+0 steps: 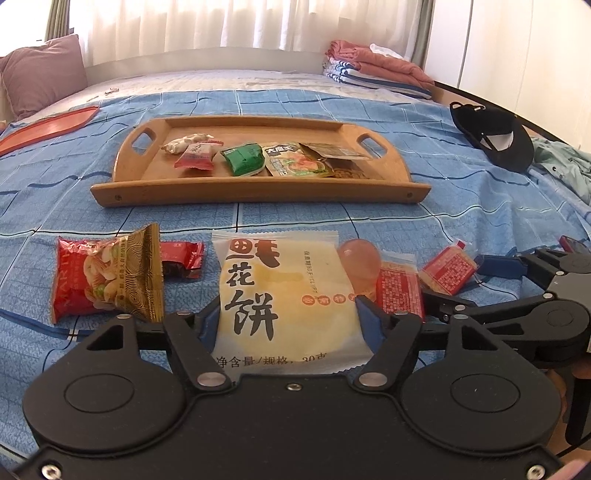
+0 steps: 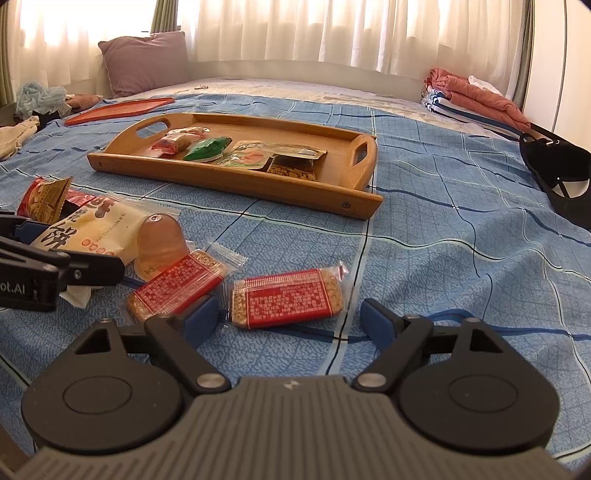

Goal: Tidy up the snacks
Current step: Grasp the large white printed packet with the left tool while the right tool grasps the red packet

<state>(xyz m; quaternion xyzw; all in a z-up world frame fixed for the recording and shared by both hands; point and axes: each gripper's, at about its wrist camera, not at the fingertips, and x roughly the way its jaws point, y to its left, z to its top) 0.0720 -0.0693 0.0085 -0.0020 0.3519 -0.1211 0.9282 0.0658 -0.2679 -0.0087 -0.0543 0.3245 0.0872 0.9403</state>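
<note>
Left wrist view: blue checked bedspread (image 1: 406,122), curtained window (image 1: 221,22) behind.

Behind, on blue checked bed cover (image 1: 424,221): wooden handled tray (image 1: 258,190) holding packets; in front, white pastry packet (image 1: 280,288), red-labelled bars (image 2: 286,301) to right.

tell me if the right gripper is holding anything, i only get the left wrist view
observer: no, the right gripper is open. A red-label bar lies just ahead between its fingers, and the pads aren't gripping it.
operator: what's that pink blob next to the pastry packet
observer: a jelly cup, standing upside down beside the pastry packet.
operator: anything left of the orange lid
observer: yes, beyond the orange lid there's a heap of clothes and a crumpled blue bag.
</note>
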